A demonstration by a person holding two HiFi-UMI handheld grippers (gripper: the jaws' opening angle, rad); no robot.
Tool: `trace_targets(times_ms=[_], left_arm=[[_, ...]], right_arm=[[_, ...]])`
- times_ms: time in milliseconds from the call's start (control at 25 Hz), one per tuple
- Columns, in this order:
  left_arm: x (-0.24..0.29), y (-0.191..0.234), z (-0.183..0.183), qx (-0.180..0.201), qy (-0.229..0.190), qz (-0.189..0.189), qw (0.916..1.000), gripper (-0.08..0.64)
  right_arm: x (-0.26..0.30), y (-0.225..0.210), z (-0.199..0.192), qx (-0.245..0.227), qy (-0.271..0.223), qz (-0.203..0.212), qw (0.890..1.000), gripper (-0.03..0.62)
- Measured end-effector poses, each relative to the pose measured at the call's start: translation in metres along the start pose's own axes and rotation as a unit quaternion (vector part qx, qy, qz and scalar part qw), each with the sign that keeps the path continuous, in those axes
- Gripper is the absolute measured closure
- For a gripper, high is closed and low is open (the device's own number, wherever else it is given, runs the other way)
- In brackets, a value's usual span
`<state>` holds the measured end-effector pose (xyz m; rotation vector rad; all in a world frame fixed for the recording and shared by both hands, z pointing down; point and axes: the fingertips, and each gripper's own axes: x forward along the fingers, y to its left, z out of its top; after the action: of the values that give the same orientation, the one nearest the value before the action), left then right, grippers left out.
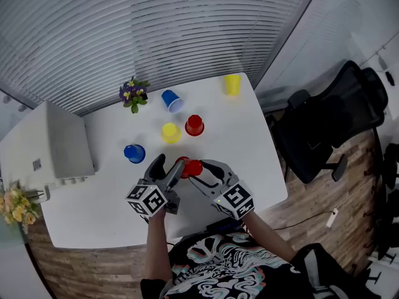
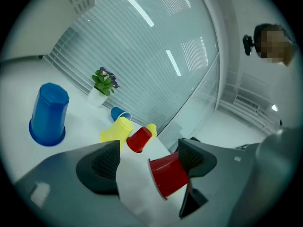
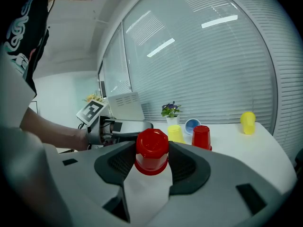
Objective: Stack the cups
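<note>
Red cup point(image 3: 152, 148) | clamped in right tongs point(image 3: 153, 161) | between parted left tongs point(image 2: 147, 157)

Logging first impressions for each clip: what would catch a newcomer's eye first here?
The red cup gripped upside down in the right hand-held gripper, beside the open left hand-held gripper, over the near side of the white table. Beyond, a blue cup lies on its side by a flower pot.

No legible words or numbers, square black-and-white markers on left cube point(image 1: 146, 199) at 7 o'clock and right cube point(image 1: 235, 200) at 5 o'clock, box label point(image 1: 37, 164) at 9 o'clock too small, shirt point(image 3: 19, 32) lettering cropped.
</note>
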<state>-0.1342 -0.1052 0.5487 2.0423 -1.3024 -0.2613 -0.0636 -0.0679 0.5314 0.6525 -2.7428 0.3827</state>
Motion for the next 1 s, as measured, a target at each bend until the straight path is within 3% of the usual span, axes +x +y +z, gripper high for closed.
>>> trace_targets(times_ms=[80, 160, 280, 480, 640, 1000], left_arm=[[0.007, 0.009, -0.003, 0.068, 0.033, 0.034, 0.9966, 0.187], [0.015, 0.017, -0.004, 0.133, 0.063, 0.067, 0.9869, 0.187], [0.027, 0.027, -0.001, 0.189, 0.085, 0.099, 0.9734, 0.187], [0.043, 0.041, 0.006, 0.220, 0.092, 0.124, 0.9631, 0.187], [0.055, 0.054, 0.009, 0.258, 0.102, 0.148, 0.9491, 0.190], [0.079, 0.065, 0.026, 0.299, 0.095, 0.162, 0.9356, 0.208]], right_arm=[[-0.003, -0.011, -0.004, -0.008, 0.011, -0.015, 1.000, 0.377], [-0.006, -0.021, -0.008, -0.013, 0.020, -0.029, 0.999, 0.377], [-0.011, -0.032, -0.013, -0.026, 0.037, -0.048, 0.998, 0.377], [-0.017, -0.045, -0.023, -0.053, 0.068, -0.070, 0.994, 0.377], [-0.019, -0.050, -0.028, -0.057, 0.079, -0.073, 0.993, 0.379], [-0.025, -0.062, -0.043, -0.059, 0.113, -0.083, 0.988, 0.377]])
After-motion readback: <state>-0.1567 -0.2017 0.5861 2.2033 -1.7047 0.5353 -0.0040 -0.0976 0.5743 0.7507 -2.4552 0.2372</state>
